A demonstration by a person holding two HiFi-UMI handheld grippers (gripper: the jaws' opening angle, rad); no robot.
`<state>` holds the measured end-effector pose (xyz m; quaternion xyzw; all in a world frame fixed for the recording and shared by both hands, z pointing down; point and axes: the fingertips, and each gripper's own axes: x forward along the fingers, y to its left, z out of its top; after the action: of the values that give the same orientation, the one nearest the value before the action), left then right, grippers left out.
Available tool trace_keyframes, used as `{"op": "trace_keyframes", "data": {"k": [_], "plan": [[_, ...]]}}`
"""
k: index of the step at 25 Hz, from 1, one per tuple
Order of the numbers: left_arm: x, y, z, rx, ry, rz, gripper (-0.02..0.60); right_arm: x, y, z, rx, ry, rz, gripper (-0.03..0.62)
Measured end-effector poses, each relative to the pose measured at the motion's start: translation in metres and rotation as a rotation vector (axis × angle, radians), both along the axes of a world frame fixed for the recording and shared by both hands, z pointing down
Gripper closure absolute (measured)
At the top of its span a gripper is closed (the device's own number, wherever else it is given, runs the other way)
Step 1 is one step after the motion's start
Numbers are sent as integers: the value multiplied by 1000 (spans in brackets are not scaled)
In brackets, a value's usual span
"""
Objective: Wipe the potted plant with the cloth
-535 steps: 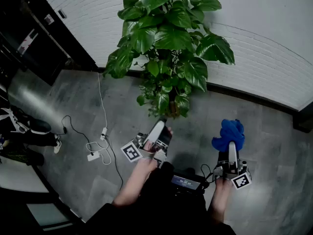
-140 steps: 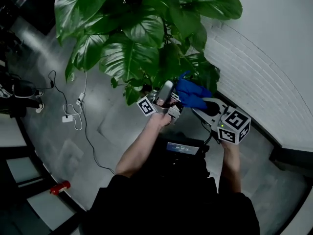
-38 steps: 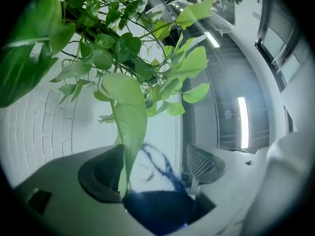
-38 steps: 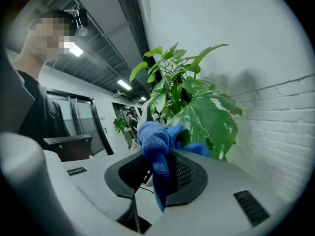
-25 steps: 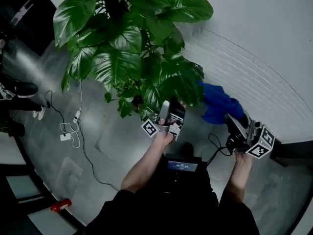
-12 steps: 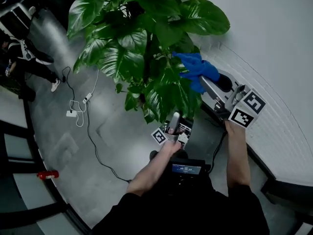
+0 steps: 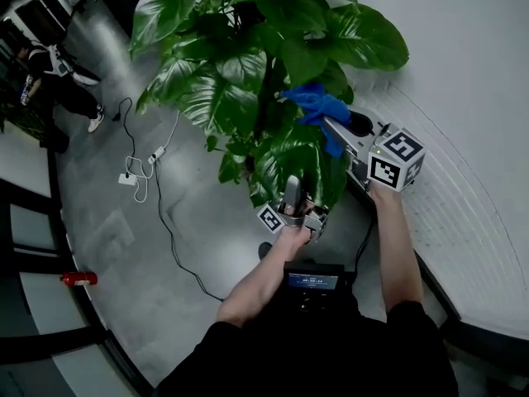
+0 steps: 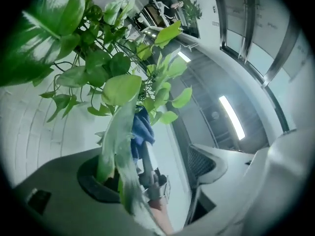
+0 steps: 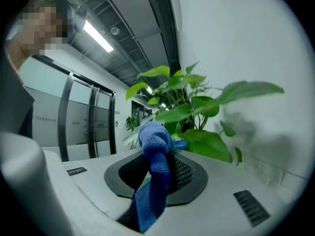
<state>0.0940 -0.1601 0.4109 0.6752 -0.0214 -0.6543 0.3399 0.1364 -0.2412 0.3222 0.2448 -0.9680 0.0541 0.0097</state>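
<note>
Right gripper (image 7: 332,127) fingers clamp the cloth (image 9: 155,151), one o'clock from the left gripper (image 7: 291,185); only the left gripper view shows a leaf (image 8: 114,146) between its fingers, just spread open.

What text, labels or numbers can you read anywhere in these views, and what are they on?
No text is readable.
Screen at the person's chest: lit blue lines, too small to read.
Line of print on the glass wall: too blurred to read.
Left marker cube, right marker cube: black-and-white square patterns only, no letters.
</note>
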Motion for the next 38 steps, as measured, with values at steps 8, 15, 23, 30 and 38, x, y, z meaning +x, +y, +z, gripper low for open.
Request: {"op": "trace_keyframes", "data": {"k": [8,15,23,30,38], "plan": [[-12,0,-1,-12,64,46,162,16,33,86,-276,-105,-18,499],[-18,2,-3,-20,73,29,162,41,86,112,-422,-309,-26,499],[-15,5,5,-50,-26,-2,163,79,140,138,-492,-285,-35,499],[-3,11,11,-58,-52,40,163,132,123,26,-150,-317,69,499],[7,30,-10,18,-97,42,161,26,93,1,70,43,-70,499]]}}
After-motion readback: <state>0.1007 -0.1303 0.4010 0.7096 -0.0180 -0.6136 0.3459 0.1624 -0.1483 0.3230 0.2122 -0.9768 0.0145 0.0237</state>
